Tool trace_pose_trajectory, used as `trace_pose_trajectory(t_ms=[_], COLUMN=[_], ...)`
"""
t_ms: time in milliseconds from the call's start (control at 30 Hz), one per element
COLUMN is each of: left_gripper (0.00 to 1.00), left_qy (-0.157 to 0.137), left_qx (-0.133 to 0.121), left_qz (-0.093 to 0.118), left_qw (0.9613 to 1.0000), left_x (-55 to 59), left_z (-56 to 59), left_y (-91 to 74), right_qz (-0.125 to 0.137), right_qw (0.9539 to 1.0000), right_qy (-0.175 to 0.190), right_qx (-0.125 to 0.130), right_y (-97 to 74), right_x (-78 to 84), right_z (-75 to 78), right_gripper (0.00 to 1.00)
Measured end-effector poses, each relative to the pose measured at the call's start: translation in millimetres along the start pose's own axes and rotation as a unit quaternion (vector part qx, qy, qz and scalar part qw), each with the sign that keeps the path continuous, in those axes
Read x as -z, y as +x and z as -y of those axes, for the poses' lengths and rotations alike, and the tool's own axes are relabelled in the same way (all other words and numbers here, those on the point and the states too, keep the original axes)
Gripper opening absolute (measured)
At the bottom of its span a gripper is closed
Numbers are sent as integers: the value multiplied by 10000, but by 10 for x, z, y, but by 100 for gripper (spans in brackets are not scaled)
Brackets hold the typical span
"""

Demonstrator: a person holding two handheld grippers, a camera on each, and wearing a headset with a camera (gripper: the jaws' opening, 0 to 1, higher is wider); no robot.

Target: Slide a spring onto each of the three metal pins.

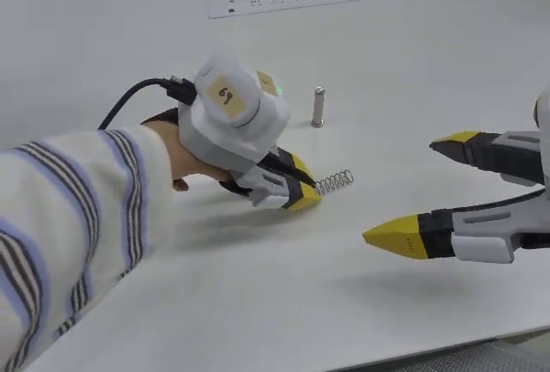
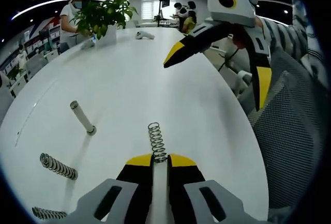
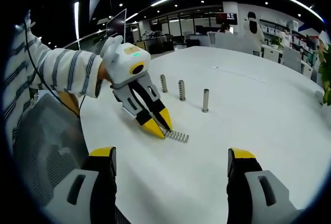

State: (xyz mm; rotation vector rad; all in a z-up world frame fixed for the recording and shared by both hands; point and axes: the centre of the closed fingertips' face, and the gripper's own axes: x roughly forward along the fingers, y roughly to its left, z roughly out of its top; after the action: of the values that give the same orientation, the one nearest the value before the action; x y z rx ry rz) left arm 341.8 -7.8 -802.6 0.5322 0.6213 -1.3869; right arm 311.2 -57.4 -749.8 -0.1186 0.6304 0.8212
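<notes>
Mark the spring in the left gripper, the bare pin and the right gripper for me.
spring (image 1: 336, 181): head view, middle of its coils.
bare pin (image 1: 318, 106): head view, middle of its shaft.
right gripper (image 1: 399, 189): head view, midway between its yellow fingertips.

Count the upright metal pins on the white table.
3, in a row beyond the left tongs, which grip a loose steel coil spring: the far silver metal pin and middle pin look spring-wrapped; the nearest pin is bare. None seems hidden.

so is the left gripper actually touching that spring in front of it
Touching. In the left gripper view, the left gripper has its jaws closed on the near end of the spring. The head view shows the same.
</notes>
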Motion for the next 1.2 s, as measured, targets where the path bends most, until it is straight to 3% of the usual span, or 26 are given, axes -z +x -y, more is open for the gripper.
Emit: trace_pose_trajectory(t_ms=[133, 300, 400, 500, 900, 1200], left_gripper=[2, 2, 2, 2, 2, 2], left_qy=[49, -232, -3, 45, -269, -254], left_qx=[-57, -20, -52, -89, -143, -258], left_qz=[-23, -18, -81, -100, 3, 163], left_qw=[10000, 9997, 10000, 9999, 9995, 9992], left_x=[-3, -15, 0, 9, 57, -7], left_z=[-5, 16, 37, 52, 70, 23], left_y=[5, 29, 24, 30, -85, -201], right_qz=[1, -12, -9, -9, -19, -17], right_qw=[10000, 10000, 10000, 10000, 10000, 9999], right_qy=[17, 28, 33, 38, -40, -126], right_qx=[19, 7, 6, 11, 34, 32], right_y=[-14, -20, -24, -27, -62, -68], right_x=[12, 32, 34, 34, 29, 4], right_z=[5, -6, -10, -9, 15, 39], right_gripper=[87, 87, 87, 86, 84, 80])
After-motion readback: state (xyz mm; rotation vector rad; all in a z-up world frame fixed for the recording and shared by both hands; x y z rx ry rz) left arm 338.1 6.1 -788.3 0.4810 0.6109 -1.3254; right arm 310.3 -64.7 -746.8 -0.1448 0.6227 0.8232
